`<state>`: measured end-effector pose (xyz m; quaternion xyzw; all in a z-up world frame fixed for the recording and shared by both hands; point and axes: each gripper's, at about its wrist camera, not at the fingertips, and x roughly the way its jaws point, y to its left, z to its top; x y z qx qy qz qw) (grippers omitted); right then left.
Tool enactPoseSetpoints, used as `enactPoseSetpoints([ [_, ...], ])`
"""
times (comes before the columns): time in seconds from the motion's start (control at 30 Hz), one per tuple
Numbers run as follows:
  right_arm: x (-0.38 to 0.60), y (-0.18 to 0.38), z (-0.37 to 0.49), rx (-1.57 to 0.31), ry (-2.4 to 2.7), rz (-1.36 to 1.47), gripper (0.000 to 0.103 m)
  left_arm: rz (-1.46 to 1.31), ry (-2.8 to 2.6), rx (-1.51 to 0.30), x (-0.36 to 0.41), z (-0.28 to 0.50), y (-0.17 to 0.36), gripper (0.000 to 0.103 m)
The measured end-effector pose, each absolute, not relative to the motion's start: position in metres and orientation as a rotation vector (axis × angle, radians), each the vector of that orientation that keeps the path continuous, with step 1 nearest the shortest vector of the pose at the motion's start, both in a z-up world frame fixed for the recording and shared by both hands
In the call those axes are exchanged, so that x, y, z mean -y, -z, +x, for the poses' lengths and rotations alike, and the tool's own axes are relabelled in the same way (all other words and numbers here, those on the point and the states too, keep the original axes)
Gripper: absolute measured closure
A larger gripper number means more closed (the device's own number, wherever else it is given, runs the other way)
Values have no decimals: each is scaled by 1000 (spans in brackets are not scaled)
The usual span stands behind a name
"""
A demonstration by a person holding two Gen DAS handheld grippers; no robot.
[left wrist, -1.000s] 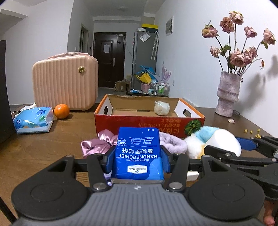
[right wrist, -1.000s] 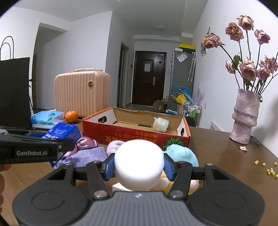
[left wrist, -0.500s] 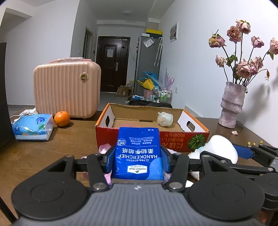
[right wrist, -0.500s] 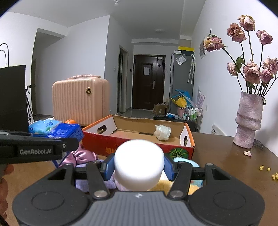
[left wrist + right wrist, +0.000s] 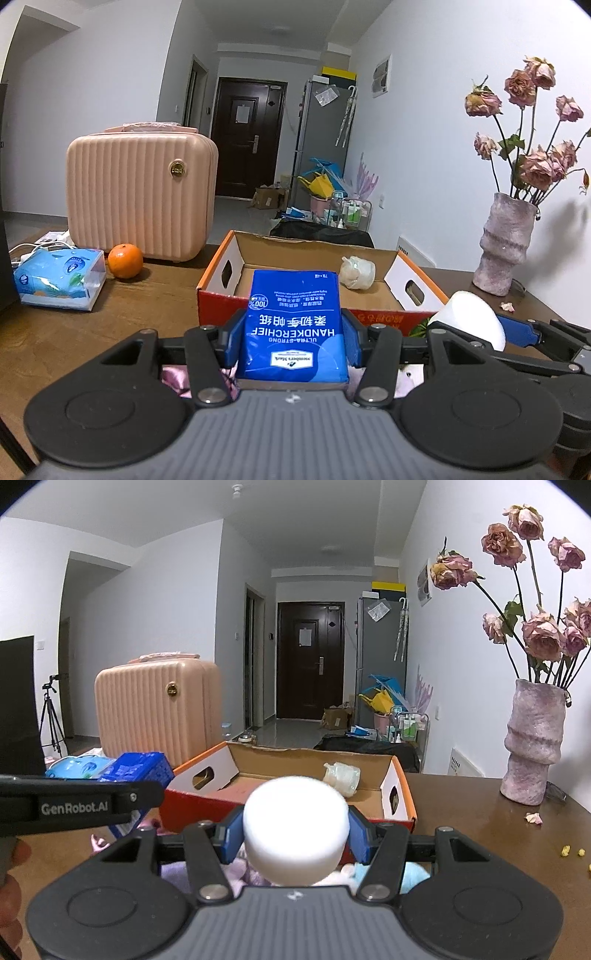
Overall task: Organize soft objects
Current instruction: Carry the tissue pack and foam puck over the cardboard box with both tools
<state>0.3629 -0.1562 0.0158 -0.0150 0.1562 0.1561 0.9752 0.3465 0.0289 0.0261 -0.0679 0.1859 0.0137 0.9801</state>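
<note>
From the left wrist view, the left gripper [image 5: 293, 334] is clamped on a blue handkerchief pack [image 5: 293, 326], its blue fingers [image 5: 232, 341] pressed against both sides of the pack, which is held up in front of the near wall of the cardboard box [image 5: 218, 295]. Inside the box, toward its far right corner, lies a small pale bundle [image 5: 357, 272]. Left of the box on the wooden table [image 5: 147, 299] sit an orange [image 5: 125, 260], a tissue pack [image 5: 59, 280] and a pink case [image 5: 140, 195]. A vase of dried roses [image 5: 504, 243] stands near the table's right edge. Pink fabric [image 5: 173, 376] shows under the gripper, though what it is I cannot make out.

From the right wrist view, the right gripper [image 5: 295, 830] squeezes a white foam puck [image 5: 295, 830] between its blue pads [image 5: 360, 834], held up just before the box's near wall [image 5: 192, 818]. The left gripper's arm [image 5: 81, 805] crosses in from the left, with the blue pack [image 5: 136, 768] at its tip. Soft pastel items [image 5: 413, 875] lie on the table below.
</note>
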Motion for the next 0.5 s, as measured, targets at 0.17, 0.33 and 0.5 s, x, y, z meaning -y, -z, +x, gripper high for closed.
enactPoseSetpoints([
  [0.17, 156, -20, 379, -309, -309, -26, 47, -141, -33, -374, -30, 362, -28, 50],
  [0.33, 156, -20, 396, -315, -305, -28, 47, -145, -36, -372, -31, 377, -29, 50],
  [0.5, 156, -21, 408, -318, -298, -31, 47, -152, -34, -367, -29, 391, -31, 50],
])
